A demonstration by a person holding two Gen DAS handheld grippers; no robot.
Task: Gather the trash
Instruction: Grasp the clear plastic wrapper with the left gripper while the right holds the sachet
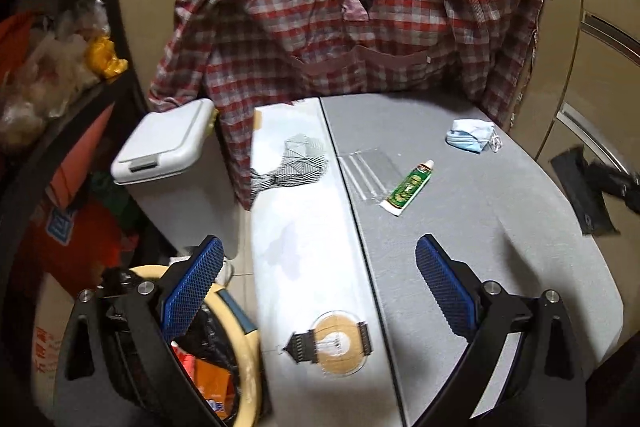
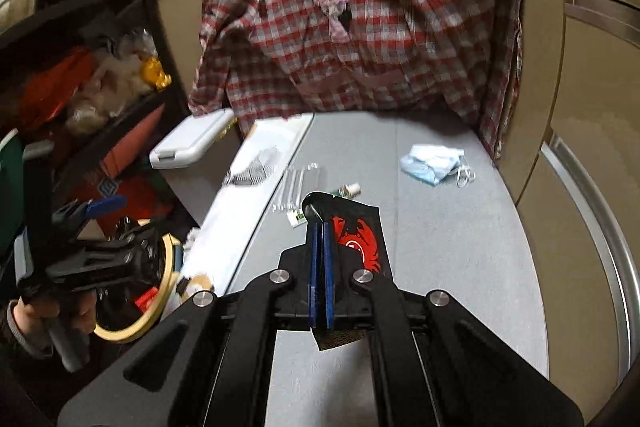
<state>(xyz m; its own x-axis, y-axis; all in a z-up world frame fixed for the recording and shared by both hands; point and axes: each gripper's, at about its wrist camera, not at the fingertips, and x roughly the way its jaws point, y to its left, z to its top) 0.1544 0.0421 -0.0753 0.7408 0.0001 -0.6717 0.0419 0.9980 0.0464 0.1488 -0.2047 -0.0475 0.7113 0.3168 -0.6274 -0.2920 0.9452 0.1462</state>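
While the left gripper (image 1: 320, 267) hangs over the near left edge of the gray surface (image 1: 500, 227) with its jaws wide and nothing in them, a round bin (image 1: 248, 367) with a cream rim and a black bag sits on the floor just below it. A hand (image 2: 44, 311) holds that gripper's handle. Farther back on the left stands a white bin (image 1: 168, 139) with its lid shut, beside the far left corner of the surface.

On the left strip of the surface lies a piece of striped paper (image 1: 296, 163). Just right of it, past the dark seam, lies a clear plastic wrapper (image 1: 368, 171). A small green tube (image 1: 408, 187) with a white cap lies touching the wrapper's right side. Near the far right edge rests a crumpled blue face mask (image 1: 472, 135).

On the right, the right gripper (image 2: 320, 227) is above the middle of the surface. Its jaws are pressed tight on a black packet (image 2: 356, 239) with a red picture, held up off the surface. A red checked shirt (image 1: 360, 7) hangs behind the far edge.
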